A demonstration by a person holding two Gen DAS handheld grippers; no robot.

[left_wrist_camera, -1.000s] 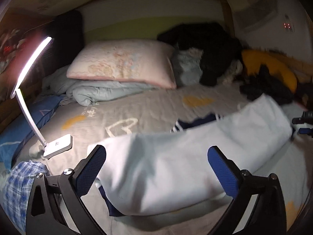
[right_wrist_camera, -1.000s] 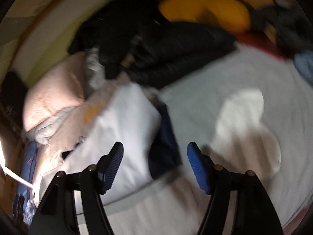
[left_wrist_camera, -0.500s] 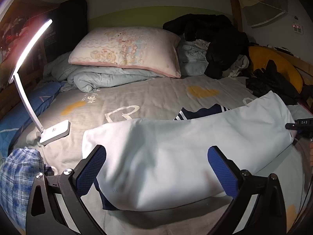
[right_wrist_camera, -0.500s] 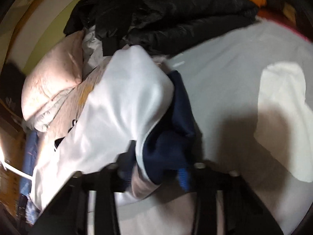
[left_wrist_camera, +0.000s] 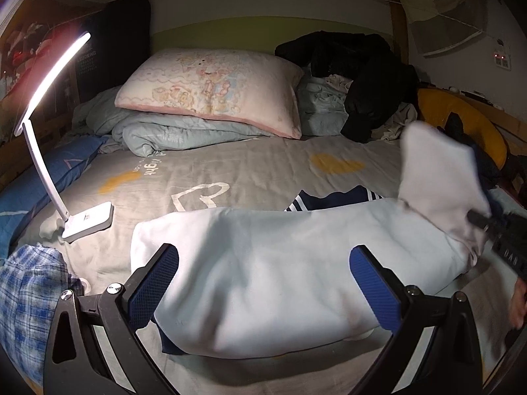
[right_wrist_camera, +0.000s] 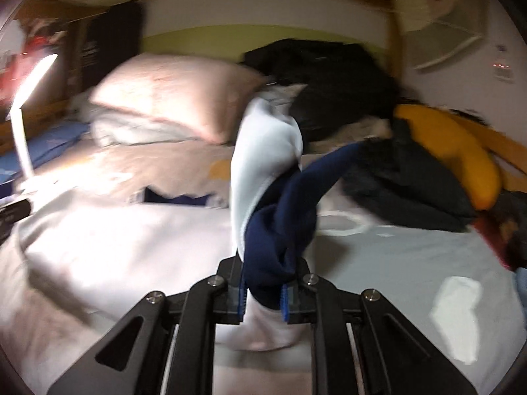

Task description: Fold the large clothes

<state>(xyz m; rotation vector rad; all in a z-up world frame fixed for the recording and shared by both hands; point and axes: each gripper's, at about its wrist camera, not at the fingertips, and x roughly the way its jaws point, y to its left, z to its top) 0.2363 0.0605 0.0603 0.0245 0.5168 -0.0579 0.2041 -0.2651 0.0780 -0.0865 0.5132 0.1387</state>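
A large white garment with navy trim (left_wrist_camera: 280, 263) lies folded lengthwise across the grey bed sheet (left_wrist_camera: 230, 171). My left gripper (left_wrist_camera: 263, 283) is open and empty, its fingers spread just above the garment's near edge. My right gripper (right_wrist_camera: 263, 296) is shut on the garment's right end (right_wrist_camera: 273, 230), white and navy cloth bunched between its pads. It holds that end lifted off the bed; in the left wrist view the raised end (left_wrist_camera: 441, 184) stands up at the right, with the right gripper (left_wrist_camera: 494, 230) below it.
A lit white desk lamp (left_wrist_camera: 89, 217) stands on the bed at left. A pink pillow (left_wrist_camera: 210, 89) on a folded quilt, a black clothes pile (left_wrist_camera: 362, 75) and a yellow cushion (left_wrist_camera: 461, 121) lie behind. Blue plaid cloth (left_wrist_camera: 26, 293) lies near left.
My right gripper closed on the garment's right end and lifted it up and towards the left. My left gripper stayed open in place.
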